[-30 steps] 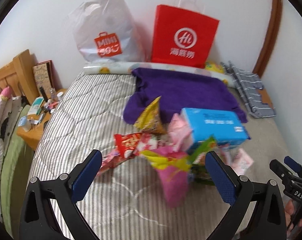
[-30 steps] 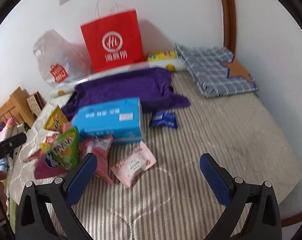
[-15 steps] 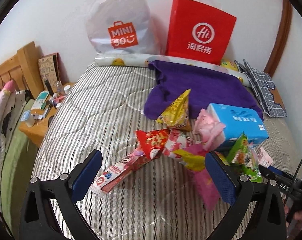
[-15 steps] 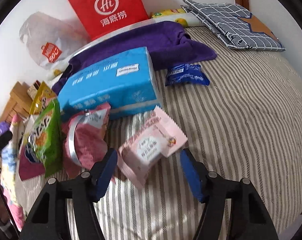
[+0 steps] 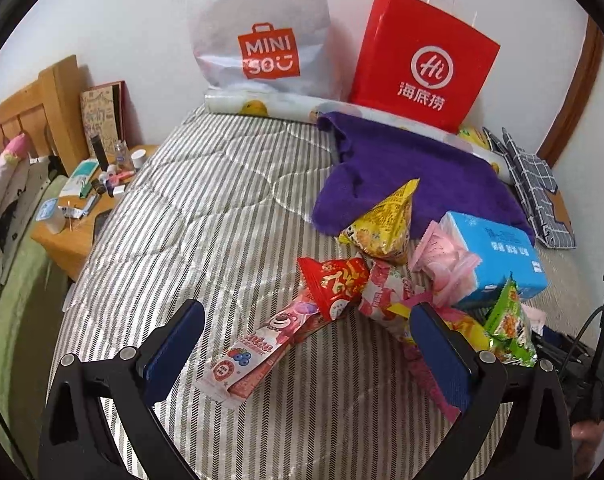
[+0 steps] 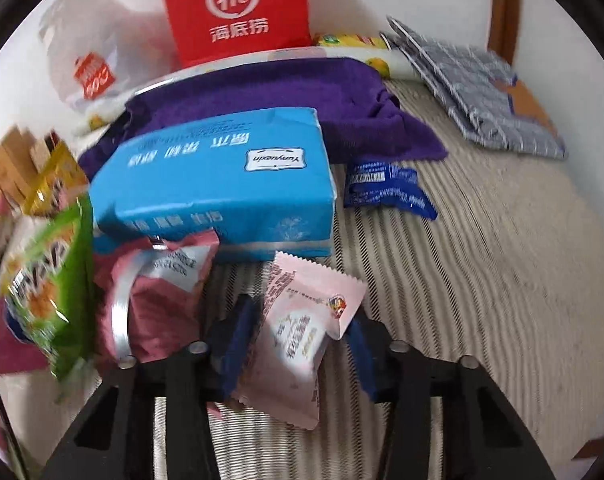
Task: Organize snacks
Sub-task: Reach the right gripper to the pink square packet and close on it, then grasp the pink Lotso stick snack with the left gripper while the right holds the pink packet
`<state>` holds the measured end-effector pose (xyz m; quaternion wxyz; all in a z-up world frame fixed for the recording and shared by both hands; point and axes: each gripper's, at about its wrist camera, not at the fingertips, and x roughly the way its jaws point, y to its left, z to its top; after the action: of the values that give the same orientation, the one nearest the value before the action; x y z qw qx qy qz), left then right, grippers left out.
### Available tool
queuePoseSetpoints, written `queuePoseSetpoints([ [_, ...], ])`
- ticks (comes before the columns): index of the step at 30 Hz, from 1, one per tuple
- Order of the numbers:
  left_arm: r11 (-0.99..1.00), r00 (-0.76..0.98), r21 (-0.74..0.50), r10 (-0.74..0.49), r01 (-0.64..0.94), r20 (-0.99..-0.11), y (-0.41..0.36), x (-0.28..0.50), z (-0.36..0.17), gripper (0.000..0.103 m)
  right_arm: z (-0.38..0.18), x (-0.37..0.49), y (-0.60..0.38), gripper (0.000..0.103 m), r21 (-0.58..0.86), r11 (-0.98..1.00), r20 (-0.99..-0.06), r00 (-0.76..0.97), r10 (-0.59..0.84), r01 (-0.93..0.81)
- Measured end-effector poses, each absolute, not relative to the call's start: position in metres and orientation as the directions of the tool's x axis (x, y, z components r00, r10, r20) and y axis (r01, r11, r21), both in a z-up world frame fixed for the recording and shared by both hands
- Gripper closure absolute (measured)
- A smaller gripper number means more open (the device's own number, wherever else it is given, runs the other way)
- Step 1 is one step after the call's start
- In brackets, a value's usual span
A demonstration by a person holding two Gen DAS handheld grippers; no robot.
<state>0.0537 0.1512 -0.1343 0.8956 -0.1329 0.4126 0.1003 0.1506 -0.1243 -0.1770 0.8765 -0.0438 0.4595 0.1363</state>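
Striped mattress [image 5: 205, 216] fills both views. Red paper bag [image 5: 418, 64] and white plastic bag [image 5: 261, 28] stand at the upper edge, a purple cloth [image 5: 414, 176] below them. Blue tissue box [image 6: 217, 188] lies centre-left in the right wrist view, snack packets heaped at its left. Left gripper [image 5: 306, 344], lower frame: fingers spread wide over a long pink strawberry snack box [image 5: 257, 354], nothing gripped. Right gripper [image 6: 297, 344], lower centre: jaws just closing, narrow, pads against a pale pink snack packet [image 6: 302, 336].
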Motion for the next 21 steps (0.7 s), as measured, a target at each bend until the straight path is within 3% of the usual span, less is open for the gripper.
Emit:
queuePoseSetpoints([
  [12, 0.950, 0.619, -0.122, 0.087, -0.287, -0.780, 0.168, 0.064, -0.144, 0.001, -0.181, 0.153, -0.164, 0.065, 0.054, 0.965, -0.803, 0.563, 0.195, -0.257],
  [15, 0.960, 0.602, -0.085, 0.098, -0.267, -0.792, 0.171, 0.069, -0.151, 0.014, -0.182, 0.152, -0.164, 0.063, 0.051, 0.963, -0.795, 0.573, 0.199, -0.264],
  [21, 0.965, 0.577, -0.122, 0.035, -0.231, -0.816, 0.175, 0.083, -0.165, 0.029, -0.185, 0.152, -0.161, 0.062, 0.032, 0.963, -0.779, 0.597, 0.191, -0.267],
])
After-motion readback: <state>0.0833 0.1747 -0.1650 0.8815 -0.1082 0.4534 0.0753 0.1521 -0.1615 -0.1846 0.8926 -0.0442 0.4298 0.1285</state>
